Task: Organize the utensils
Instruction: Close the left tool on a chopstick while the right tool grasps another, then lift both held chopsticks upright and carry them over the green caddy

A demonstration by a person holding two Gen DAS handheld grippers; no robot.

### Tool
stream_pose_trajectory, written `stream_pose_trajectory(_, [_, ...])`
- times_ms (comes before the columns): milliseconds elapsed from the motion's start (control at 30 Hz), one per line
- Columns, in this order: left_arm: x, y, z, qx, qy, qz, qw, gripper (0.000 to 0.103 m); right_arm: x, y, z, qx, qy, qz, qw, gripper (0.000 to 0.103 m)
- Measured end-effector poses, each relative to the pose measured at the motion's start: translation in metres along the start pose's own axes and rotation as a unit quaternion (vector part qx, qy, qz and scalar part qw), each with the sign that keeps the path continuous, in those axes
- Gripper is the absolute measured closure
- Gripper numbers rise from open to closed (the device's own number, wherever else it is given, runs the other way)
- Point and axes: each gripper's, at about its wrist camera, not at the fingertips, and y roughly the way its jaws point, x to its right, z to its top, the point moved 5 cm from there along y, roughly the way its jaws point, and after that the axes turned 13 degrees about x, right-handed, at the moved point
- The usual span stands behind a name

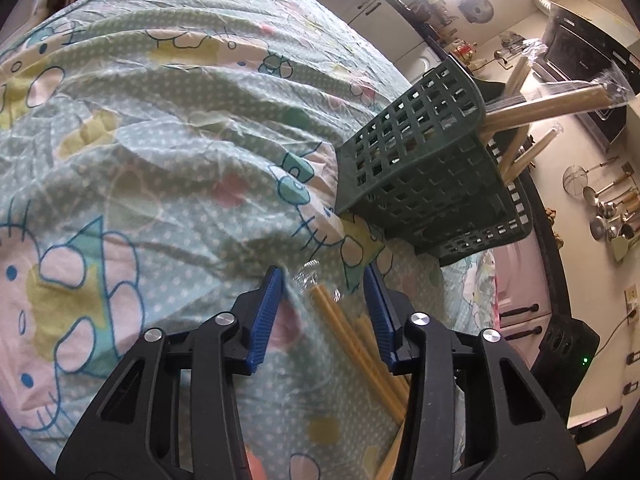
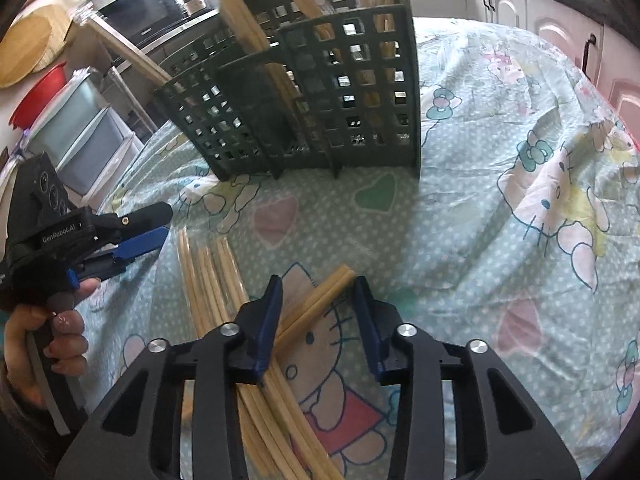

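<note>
A dark green lattice utensil caddy (image 1: 424,168) stands on the cartoon-print tablecloth (image 1: 160,140), with several wrapped chopstick bundles (image 1: 560,104) sticking out of it. My left gripper (image 1: 326,292) is open, with a wrapped pair of wooden chopsticks (image 1: 352,340) lying on the cloth between its fingers. In the right wrist view the caddy (image 2: 320,112) is straight ahead. My right gripper (image 2: 318,300) is open over a chopstick pair (image 2: 320,300) that lies across a loose pile of chopsticks (image 2: 212,280). The left gripper (image 2: 156,228) also shows at the left.
Beyond the table edge are pink cabinet doors (image 1: 520,308), hanging ladles (image 1: 608,208), a microwave (image 2: 136,12) and a red bowl (image 2: 40,96) on storage drawers.
</note>
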Motion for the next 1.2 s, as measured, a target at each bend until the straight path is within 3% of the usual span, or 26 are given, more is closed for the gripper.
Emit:
stream_pose_trajectory(367, [-0.003, 0.011, 0.003, -0.004, 0.022, 0.024, 0.9995, 0.089, 0.021, 0.002, 0.013, 0.001, 0.039, -0.002, 0.999, 0.085])
stream_pose_trajectory(567, [-0.008, 0.010, 0.005, -0.005, 0.018, 0.017, 0.9997, 0.100, 0.021, -0.002, 0.018, 0.009, 0.045, 0.003, 0.999, 0.090])
stream_pose_trajectory(800, [-0.002, -0.009, 0.011, 0.014, 0.023, -0.003, 0.9996, 0.101, 0.013, -0.014, 0.026, 0.027, 0.030, 0.015, 0.999, 0.092])
stream_pose_trajectory(1200, [0.012, -0.072, 0.039, 0.091, 0.050, -0.023, 0.9943, 0.102, -0.021, -0.051, 0.051, 0.076, -0.017, 0.038, 0.996, 0.094])
